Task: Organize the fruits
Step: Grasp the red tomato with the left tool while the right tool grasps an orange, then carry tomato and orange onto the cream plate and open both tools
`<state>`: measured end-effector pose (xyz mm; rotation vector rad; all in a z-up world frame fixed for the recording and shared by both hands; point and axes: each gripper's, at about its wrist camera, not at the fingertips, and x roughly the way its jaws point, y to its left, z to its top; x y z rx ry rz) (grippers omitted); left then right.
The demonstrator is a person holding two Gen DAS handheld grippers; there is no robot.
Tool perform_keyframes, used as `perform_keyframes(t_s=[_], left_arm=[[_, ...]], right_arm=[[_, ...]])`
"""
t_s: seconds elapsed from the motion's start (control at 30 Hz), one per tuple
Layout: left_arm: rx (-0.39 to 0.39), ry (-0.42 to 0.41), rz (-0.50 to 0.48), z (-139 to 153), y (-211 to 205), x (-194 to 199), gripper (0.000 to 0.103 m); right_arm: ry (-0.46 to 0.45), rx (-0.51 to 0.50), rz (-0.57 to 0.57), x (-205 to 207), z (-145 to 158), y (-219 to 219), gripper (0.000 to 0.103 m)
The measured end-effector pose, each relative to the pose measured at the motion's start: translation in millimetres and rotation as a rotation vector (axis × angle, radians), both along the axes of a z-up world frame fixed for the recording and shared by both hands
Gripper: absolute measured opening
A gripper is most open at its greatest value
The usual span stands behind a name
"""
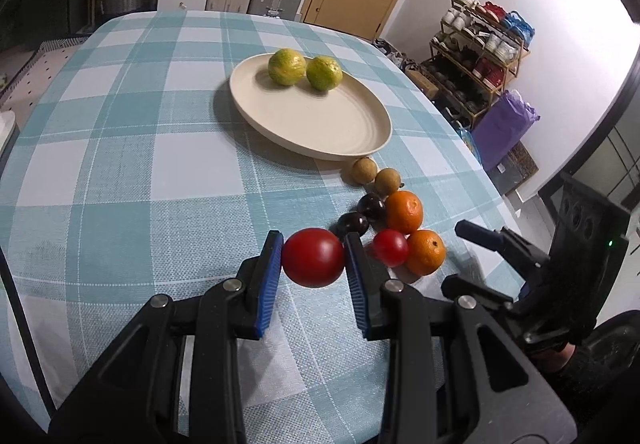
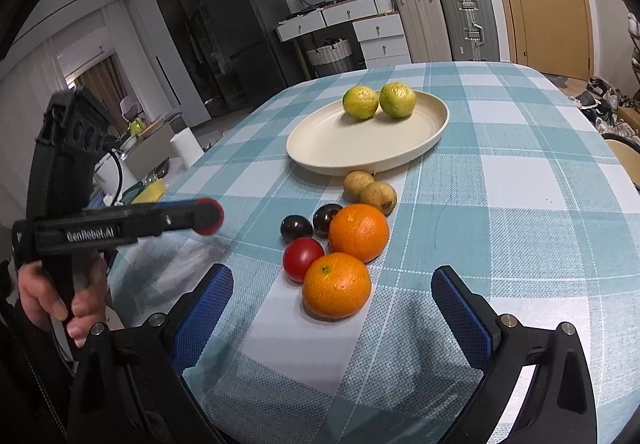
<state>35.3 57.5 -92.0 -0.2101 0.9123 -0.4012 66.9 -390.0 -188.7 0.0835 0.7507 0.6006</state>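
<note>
Between the blue pads of the left gripper (image 1: 313, 258) sits a red tomato (image 1: 313, 257), pinched on both sides and seemingly lifted just clear of the checked tabletop (image 1: 120, 164). Just beyond it the rest of the fruit lies in a loose cluster: a smaller tomato (image 1: 390, 248), two oranges (image 1: 426, 252), two dark plums (image 1: 362, 214) and two tan longan-like fruits (image 1: 374, 176), several touching one another. Farther out, the cream plate (image 1: 360, 140) holds two green citrus (image 1: 304, 70) side by side at its far rim.

By my reading, the sorting is at an early stage: two fruits are plated, one is in hand, and seven wait on the cloth.

The right gripper (image 2: 332, 302) hangs with its jaws spread wide and nothing between them, near the closest orange. Its camera shows the left tool side-on, with only a sliver of red at the tip, so the grasp itself reads clearly only from the left wrist view. The right view also shows the person's hand (image 2: 56, 296) on the left handle, which the left camera cannot see.
</note>
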Motion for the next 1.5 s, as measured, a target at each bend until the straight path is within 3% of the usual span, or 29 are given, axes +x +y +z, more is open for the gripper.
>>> perform_keyframes(t_s=[0.17, 0.27, 0.33, 0.47, 0.6, 0.83, 1.2, 1.5], left_arm=[[-0.001, 0.005, 0.006, -2, 1, -2, 0.028], [0.002, 0.006, 0.004, -2, 1, -2, 0.028], [0.001, 0.007, 0.005, -2, 1, -2, 0.028], [0.0, 0.009, 0.004, -2, 0, -2, 0.028], [0.001, 0.018, 0.007, -4, -3, 0, 0.028], [-0.002, 0.012, 0.009, -2, -5, 4, 0.028], [-0.022, -0.01, 0.035, 9, -1, 37, 0.028], [-0.038, -0.029, 0.07, 22, 6, 85, 0.028]], right_arm=[[0.024, -0.005, 0.01, 3, -9, 2, 0.094], [0.037, -0.011, 0.009, 5, -13, 4, 0.079], [0.044, -0.021, 0.009, 6, -15, 6, 0.075], [0.052, -0.022, 0.036, 6, -18, 8, 0.051], [0.035, -0.02, 0.048, 3, -16, 6, 0.04], [0.047, 0.016, 0.038, 4, -17, -4, 0.039], [-0.029, 0.105, 0.048, 4, 11, -16, 0.039], [-0.061, 0.165, 0.039, 43, 36, -17, 0.039]])
